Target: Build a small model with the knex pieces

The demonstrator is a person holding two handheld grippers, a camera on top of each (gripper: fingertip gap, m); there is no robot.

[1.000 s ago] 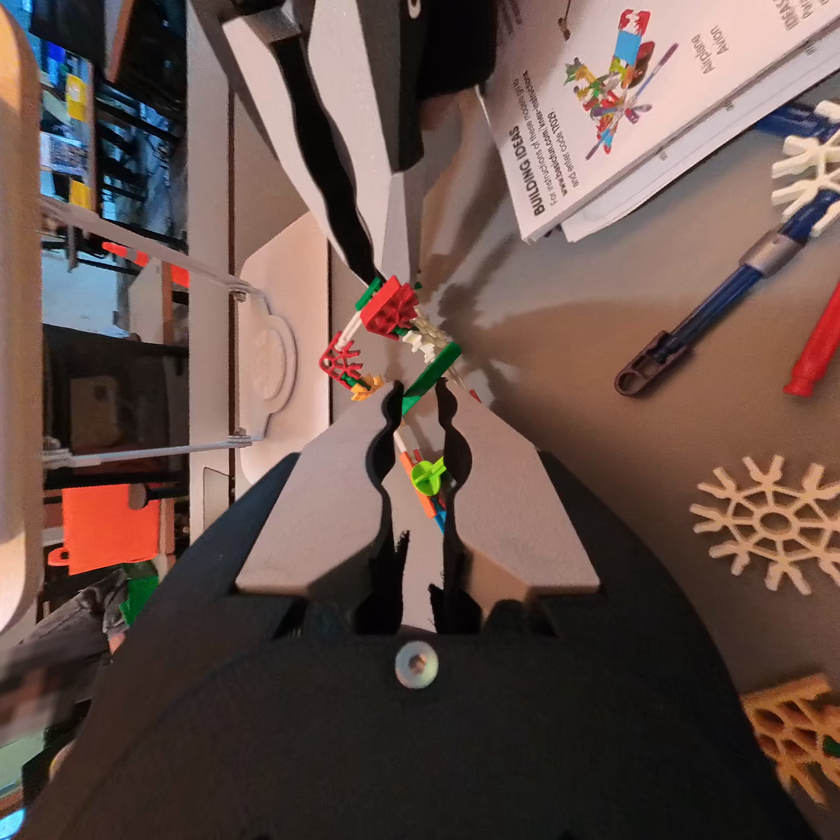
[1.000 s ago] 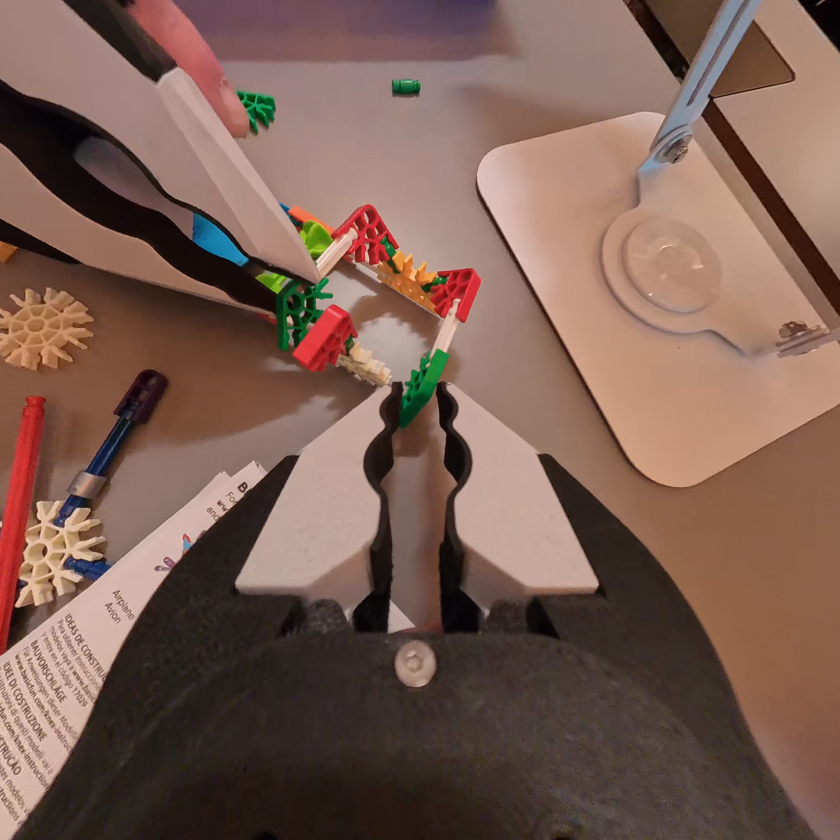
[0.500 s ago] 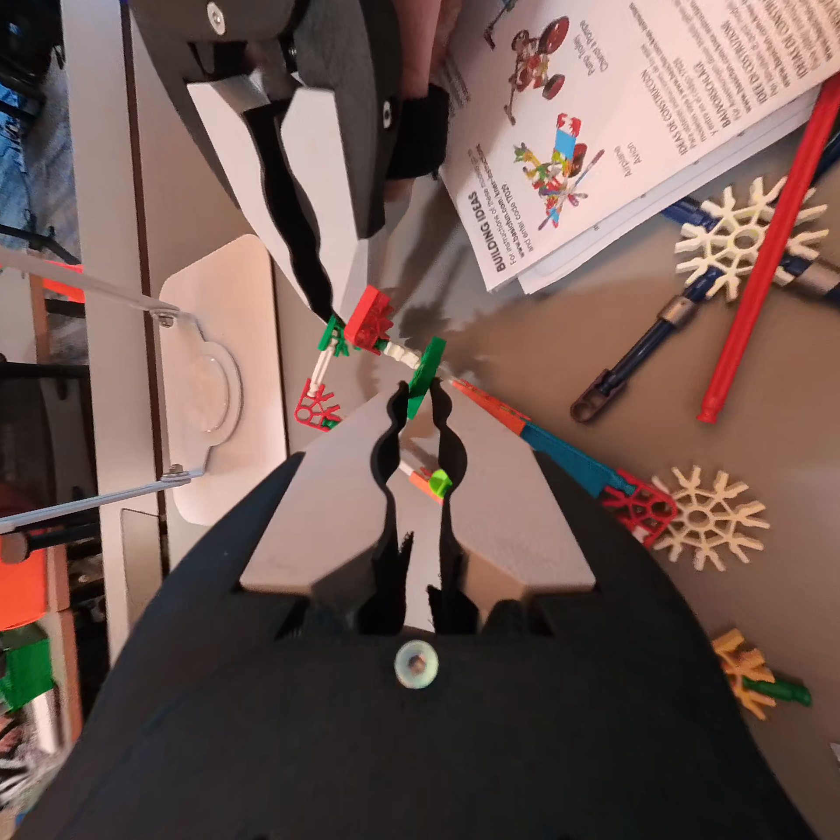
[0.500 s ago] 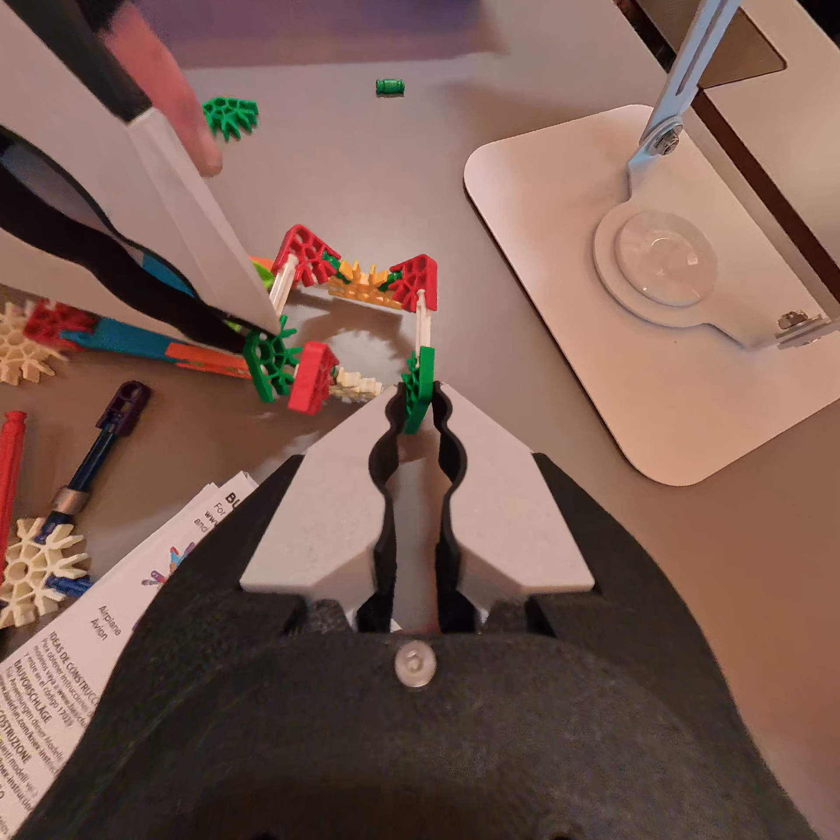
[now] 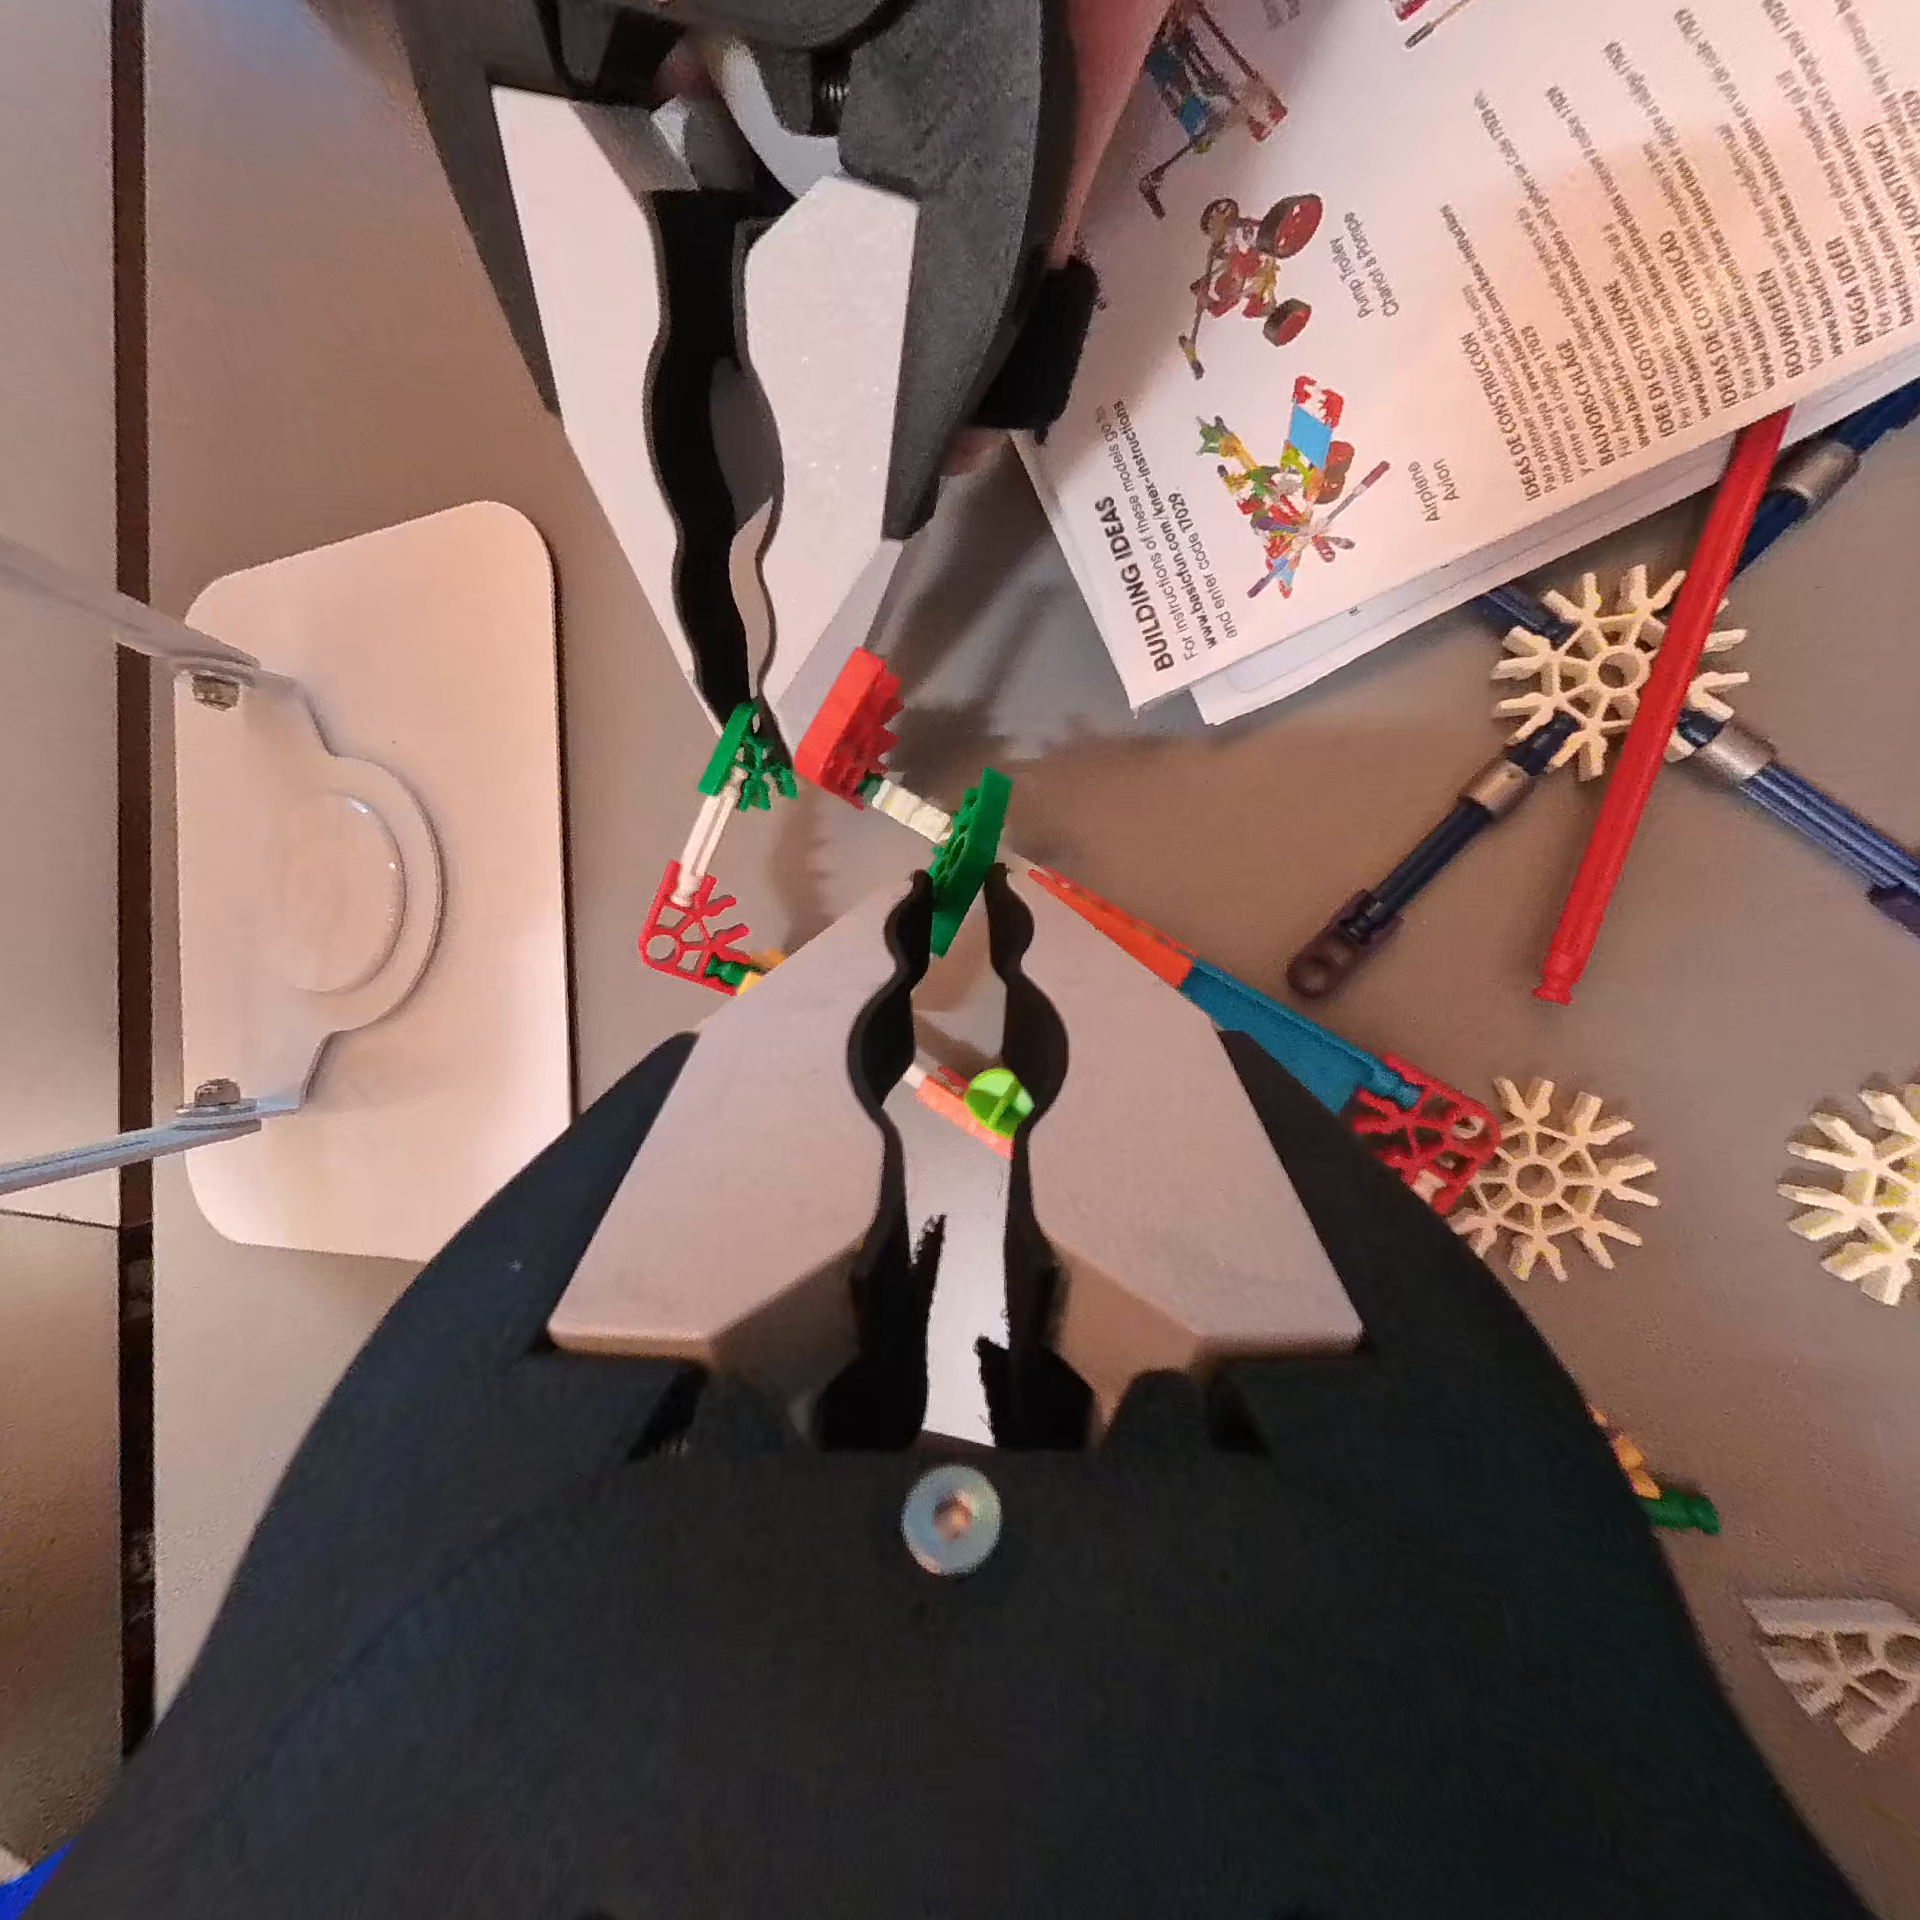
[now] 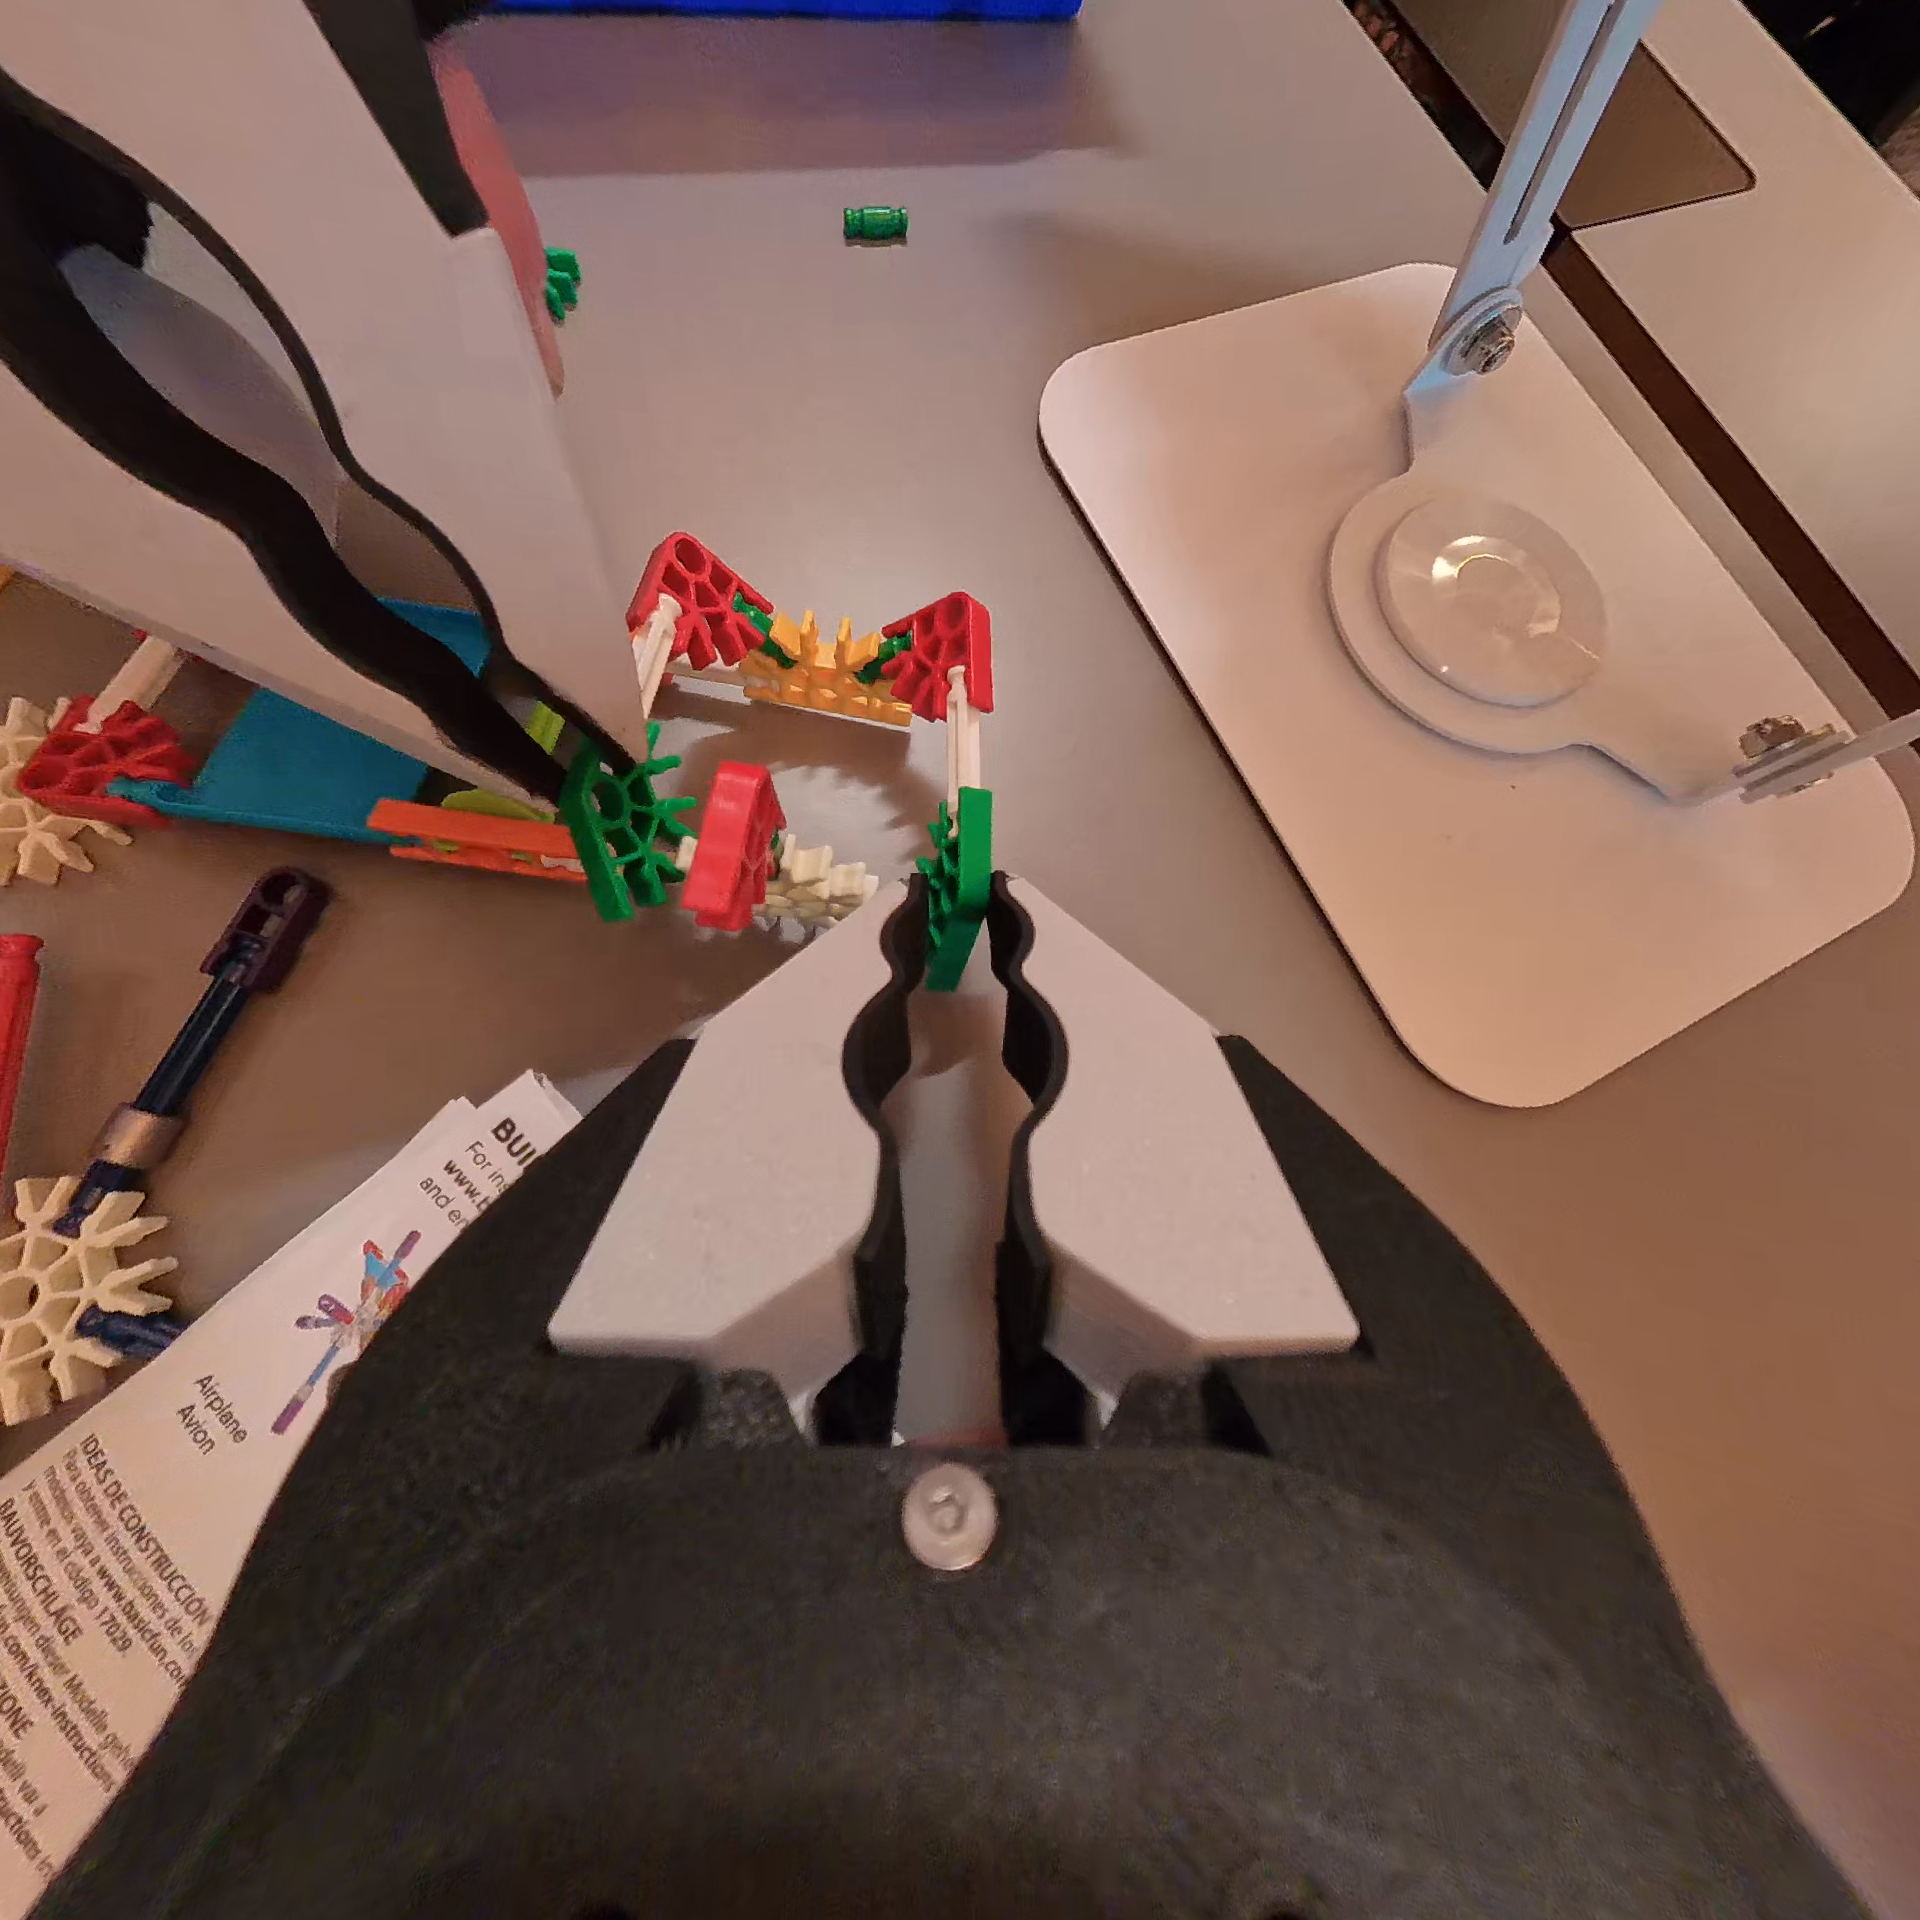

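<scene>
Plastic rod-and-connector model (image 6: 821,717) sits on the grey worktop (image 6: 790,416), just beside the white stand base (image 6: 1455,665). The right gripper (image 6: 953,896) has its fingers nearly closed, pinching a flat green toothed connector (image 6: 958,883) at the frame's corner nearest that base. The left gripper (image 5: 954,891) likewise clamps a second green connector (image 5: 966,847) edge-on, on the frame's far side from the base. Smooth white rods join ribbed red corner pieces (image 6: 707,603). A paper instruction leaflet (image 5: 1455,343) lies nearby.

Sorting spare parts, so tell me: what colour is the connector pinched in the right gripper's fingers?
Green; the connector shows best in the right wrist view.
</scene>
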